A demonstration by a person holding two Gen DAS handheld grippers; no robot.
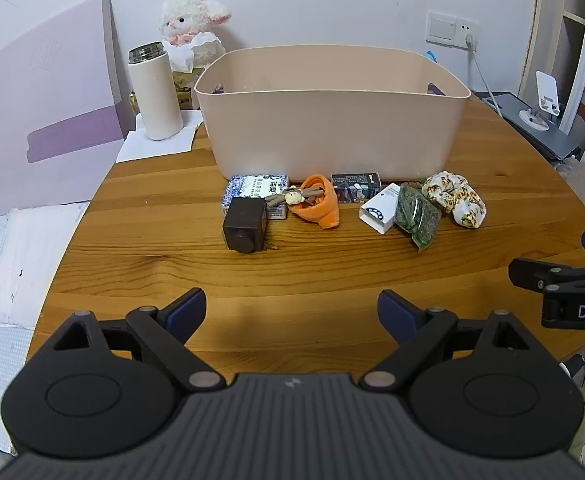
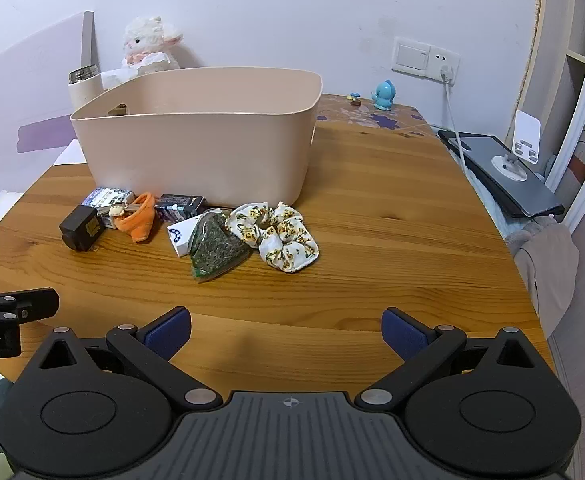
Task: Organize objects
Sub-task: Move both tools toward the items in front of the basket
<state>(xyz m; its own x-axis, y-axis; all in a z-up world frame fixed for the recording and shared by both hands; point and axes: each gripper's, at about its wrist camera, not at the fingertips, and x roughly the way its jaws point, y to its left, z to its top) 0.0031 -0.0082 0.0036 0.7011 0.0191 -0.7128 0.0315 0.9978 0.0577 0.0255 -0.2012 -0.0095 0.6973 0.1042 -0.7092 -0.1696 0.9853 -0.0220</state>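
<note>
One beige bin (image 1: 332,120) stands on the table (image 1: 152,264). In front of the bin lie seven items in a row: one black cube (image 1: 245,224), one blue-white box (image 1: 252,188), one orange pouch (image 1: 320,204), one dark box (image 1: 355,186), one white box (image 1: 380,208), one green packet (image 1: 418,216), one scrunchie (image 1: 456,198). Left gripper (image 1: 292,310) and right gripper (image 2: 286,332) hover nearer than the row, both wide open, holding nothing.

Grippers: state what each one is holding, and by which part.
Nothing is held. The left gripper and right gripper are both open over the bare table, short of the scrunchie and other items.
</note>
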